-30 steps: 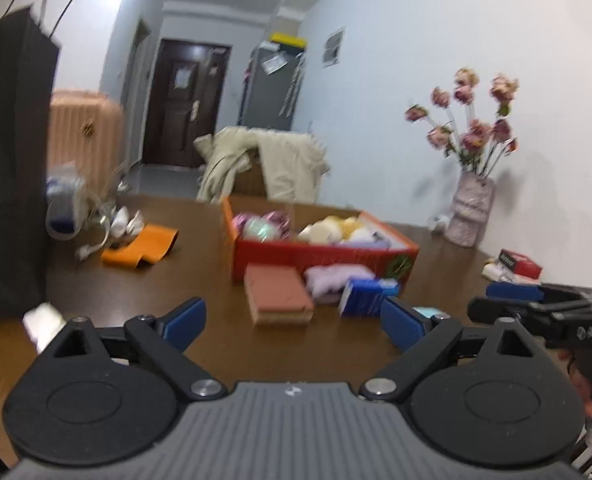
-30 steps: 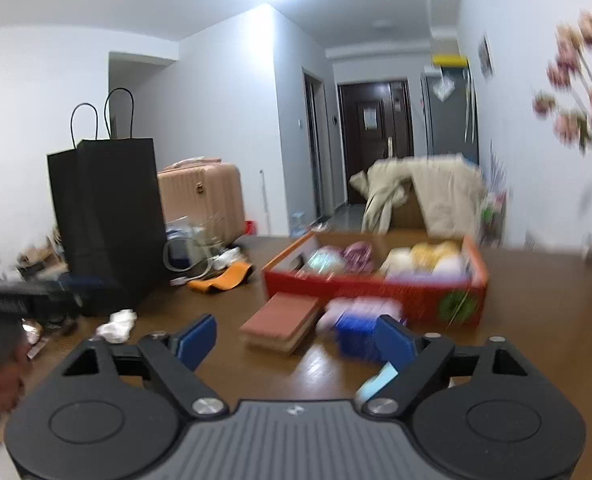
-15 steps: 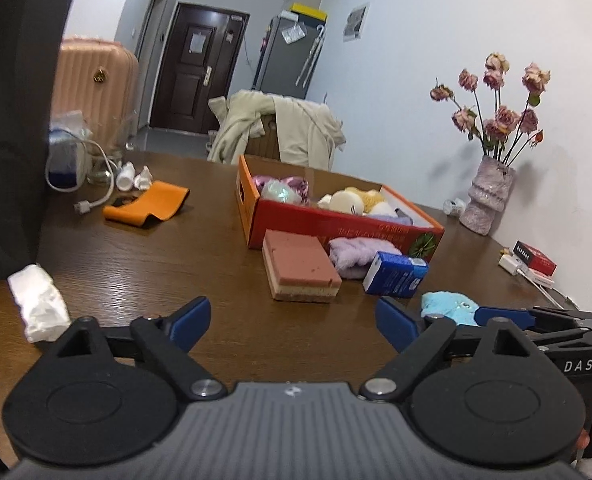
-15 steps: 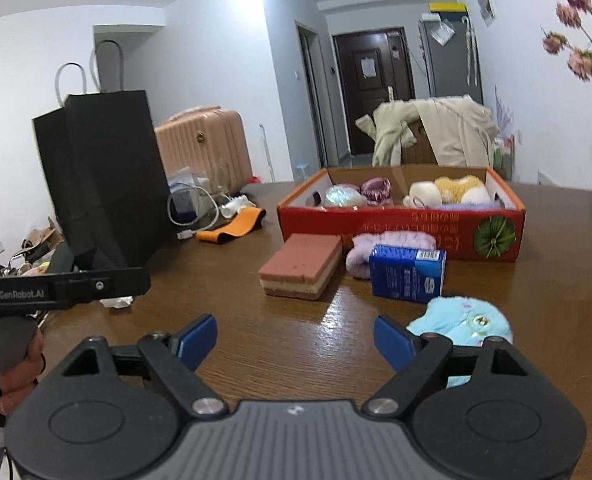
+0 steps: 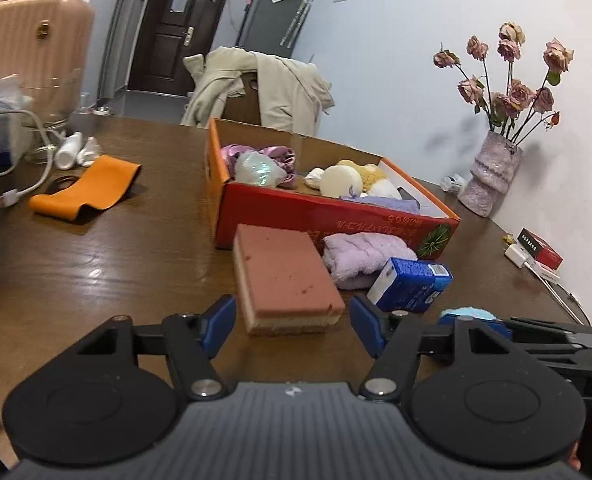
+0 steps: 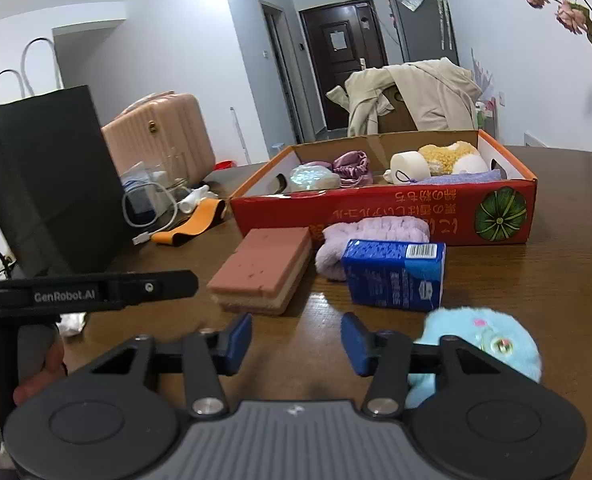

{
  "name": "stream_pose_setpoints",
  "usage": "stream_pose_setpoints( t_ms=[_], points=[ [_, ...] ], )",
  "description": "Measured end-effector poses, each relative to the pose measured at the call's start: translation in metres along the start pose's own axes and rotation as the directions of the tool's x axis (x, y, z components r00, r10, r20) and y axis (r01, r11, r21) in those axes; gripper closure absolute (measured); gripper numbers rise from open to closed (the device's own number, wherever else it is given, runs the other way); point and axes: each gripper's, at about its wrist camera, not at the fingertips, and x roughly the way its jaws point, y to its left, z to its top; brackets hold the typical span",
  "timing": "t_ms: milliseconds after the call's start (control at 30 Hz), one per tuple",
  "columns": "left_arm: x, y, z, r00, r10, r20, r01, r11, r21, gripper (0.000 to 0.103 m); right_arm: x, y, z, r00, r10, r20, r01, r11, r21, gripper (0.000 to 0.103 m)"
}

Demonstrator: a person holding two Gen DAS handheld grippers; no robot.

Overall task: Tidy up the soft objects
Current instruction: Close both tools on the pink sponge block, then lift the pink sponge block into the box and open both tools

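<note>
Four loose pieces lay ahead of my grippers on the table (image 5: 96, 264), all short of the red box (image 5: 327, 216): pink sponge block (image 5: 284, 276), lilac cloth (image 5: 363, 256), blue tissue pack (image 5: 411, 284) and pale-blue fluffy toy (image 6: 491, 344). Box already held several soft things. My left gripper (image 5: 294, 318) was closing, part-open, pads clear of everything; the sponge's near end sat just ahead of the gap, not between the pads. My right gripper (image 6: 296, 338) was closing too, narrower, nothing in it; the fluffy toy lay just off its right finger, the tissue pack straight ahead.

Step in hand, as I judged it: the approach for a pickup, sponge on the left side. Next move would call for reopening wide enough to straddle the sponge, pushing forward over it, then squeezing gently. Right side needed a shift to the right to line up on the toy.
</note>
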Motion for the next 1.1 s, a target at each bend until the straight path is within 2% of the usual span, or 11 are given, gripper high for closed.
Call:
stream_pose_setpoints(
  t_ms=[133,300,467,567,700,900,1100],
  points=[
    [0.019,0.007,0.006,1.000,0.003,-0.019,-0.003,1.000,-0.028,0.046,0.018,-0.005,0.008,1.000,0.028,-0.015,-0.027,0.999,0.030,0.060],
    [0.042,0.029,0.009,0.997,-0.018,-0.079,0.007,0.991,-0.137,0.065,0.047,0.000,0.016,0.997,0.071,-0.038,-0.070,0.997,0.031,0.068],
    [0.051,0.040,0.021,0.995,-0.054,-0.083,0.039,0.983,-0.180,0.066,0.072,0.001,0.029,0.994,0.109,-0.028,-0.106,0.990,0.091,0.072],
    [0.061,0.045,0.026,0.994,-0.044,-0.102,0.024,0.982,-0.190,0.068,0.085,0.001,0.035,0.994,0.106,-0.027,-0.102,0.988,0.114,0.078],
    [0.069,0.054,0.025,0.990,-0.084,-0.110,0.055,0.968,-0.246,0.072,0.098,-0.001,0.036,0.994,0.104,-0.032,-0.098,0.984,0.151,0.078],
    [0.059,0.050,0.021,0.989,-0.089,-0.115,0.058,0.966,-0.253,0.075,0.092,-0.001,0.034,0.993,0.111,-0.051,-0.101,0.982,0.160,0.089],
    [0.017,0.024,0.012,0.993,-0.092,-0.070,0.075,0.973,-0.217,0.076,0.050,0.007,0.026,0.992,0.125,-0.022,-0.120,0.982,0.142,0.091]
  ],
)
